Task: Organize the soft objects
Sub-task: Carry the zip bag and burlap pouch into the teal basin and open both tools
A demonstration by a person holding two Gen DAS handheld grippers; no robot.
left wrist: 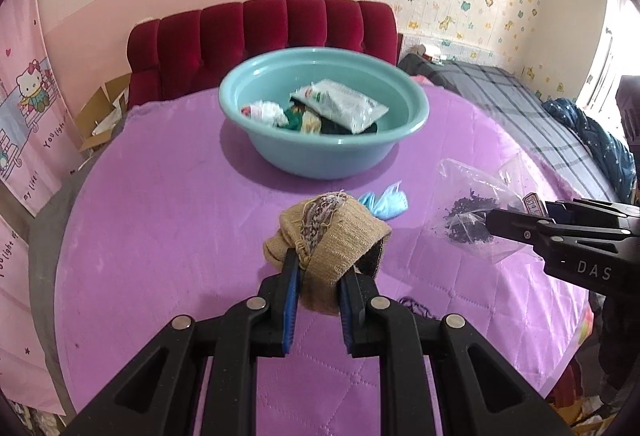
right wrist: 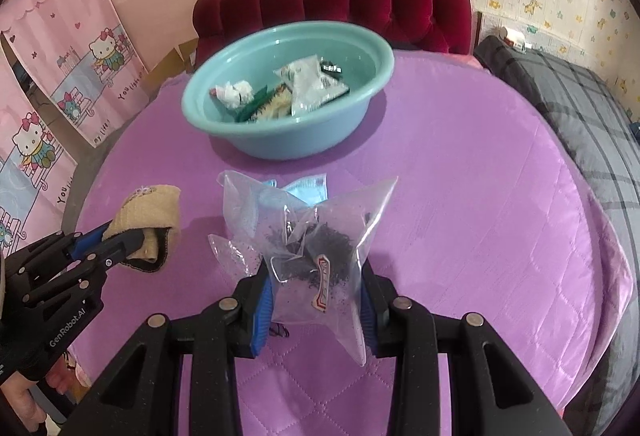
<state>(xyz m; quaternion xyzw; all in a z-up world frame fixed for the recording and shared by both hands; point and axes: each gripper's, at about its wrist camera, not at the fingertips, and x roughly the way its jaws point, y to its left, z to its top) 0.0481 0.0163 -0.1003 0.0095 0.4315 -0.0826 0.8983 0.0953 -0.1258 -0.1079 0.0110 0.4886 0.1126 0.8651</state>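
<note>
My left gripper is shut on a tan knitted sock, held above the purple table cover; it also shows in the right wrist view. My right gripper is shut on a clear plastic bag of dark dried bits, also seen in the left wrist view. A teal basin stands farther back, holding a white packet, a crumpled white item and green packets. A light blue item lies between the basin and the sock.
A red tufted headboard stands behind the table. A bed with a grey plaid blanket lies to the right. A cardboard box sits at the left by pink Hello Kitty hangings.
</note>
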